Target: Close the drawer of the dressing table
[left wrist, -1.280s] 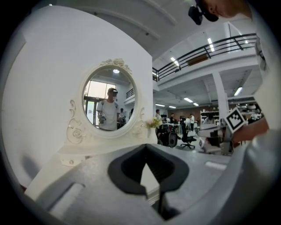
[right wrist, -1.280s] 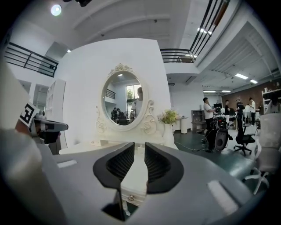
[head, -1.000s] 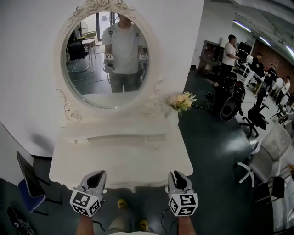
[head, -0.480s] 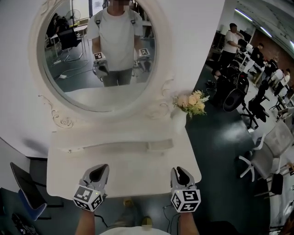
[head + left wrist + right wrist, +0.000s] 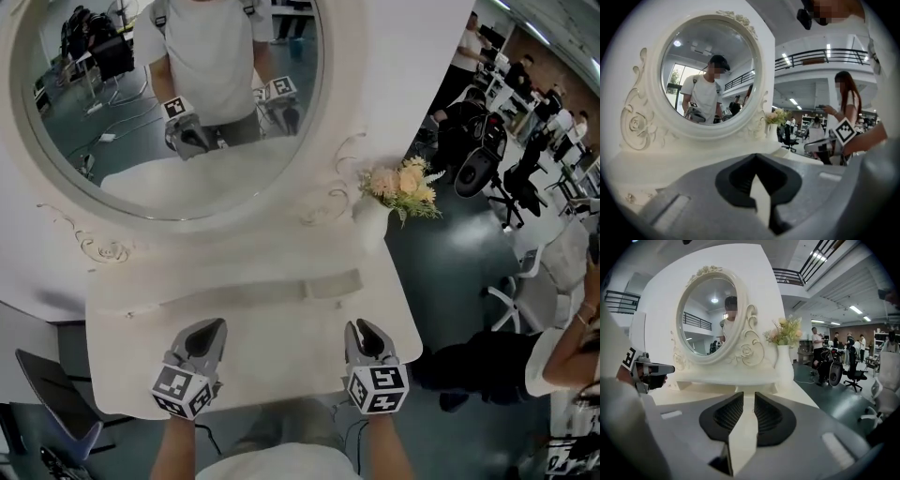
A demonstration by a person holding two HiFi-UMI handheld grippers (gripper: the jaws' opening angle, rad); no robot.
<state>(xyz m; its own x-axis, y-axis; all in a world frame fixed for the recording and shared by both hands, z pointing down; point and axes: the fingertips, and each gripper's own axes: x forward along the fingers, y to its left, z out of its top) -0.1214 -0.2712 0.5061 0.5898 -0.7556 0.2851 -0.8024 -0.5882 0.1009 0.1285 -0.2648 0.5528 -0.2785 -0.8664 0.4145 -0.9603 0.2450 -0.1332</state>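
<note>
Step in hand, my call: approach, drawer not yet touched. My left tool has its jaws closed tip to tip, nothing in them. My right tool has its jaws a narrow slit apart, also empty. Both hover over the front part of the white carved dressing bench, side by side, pointing toward the big oval white-framed mirror.

To do it well I'd use the right tool, no grip needed. Set the jaw tips on the middle of the front, push straight toward the mirror so it doesn't jam, and stop when flush. Stay clear of the white vase of pale flowers at the back right corner.

What I take for the drawer is the small white drawer front in the low raised shelf under the mirror, right of centre. It seems to stick out a little, not sure. It lies ahead of the right tool, well apart, about in line with that tool's gap. The left tool is off to its left, further away.
</note>
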